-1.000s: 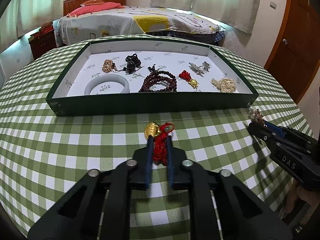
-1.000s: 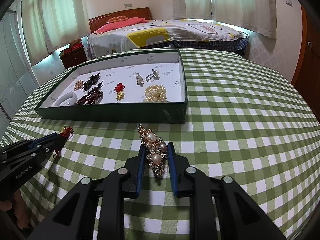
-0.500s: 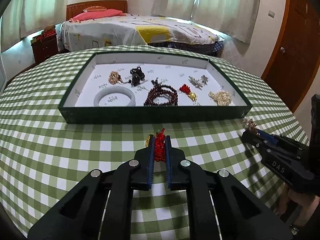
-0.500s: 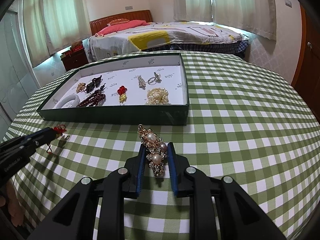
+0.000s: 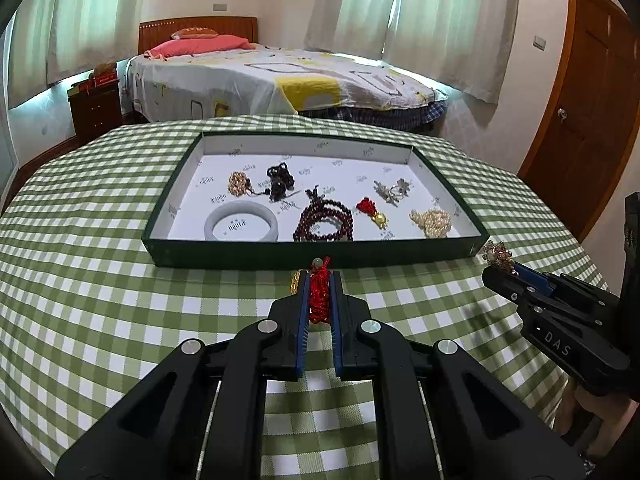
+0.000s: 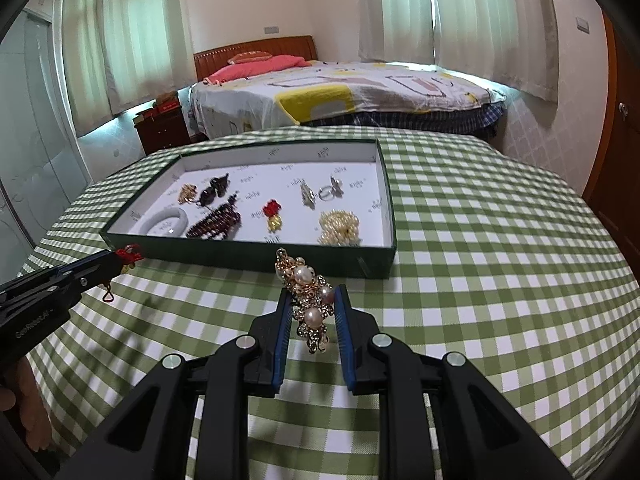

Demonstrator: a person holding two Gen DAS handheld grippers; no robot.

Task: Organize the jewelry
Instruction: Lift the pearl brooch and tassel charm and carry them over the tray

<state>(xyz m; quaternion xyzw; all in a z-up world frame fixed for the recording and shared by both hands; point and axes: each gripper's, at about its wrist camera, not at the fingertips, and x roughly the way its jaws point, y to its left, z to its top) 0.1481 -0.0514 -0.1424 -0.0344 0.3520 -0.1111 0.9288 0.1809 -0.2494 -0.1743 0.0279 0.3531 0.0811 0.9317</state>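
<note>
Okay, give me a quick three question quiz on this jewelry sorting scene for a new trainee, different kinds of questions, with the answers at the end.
1. True or false: the left gripper is shut on a pearl brooch.
2. Which piece lies nearest the tray's right wall? A) grey bangle B) cream pearl cluster C) dark red bead bracelet
3. Fill in: the right gripper holds a gold brooch set with ____.

Key
1. False. It grips the red knot charm; the pearl brooch is in the right gripper.
2. B, the cream pearl cluster.
3. Pearls.
</note>
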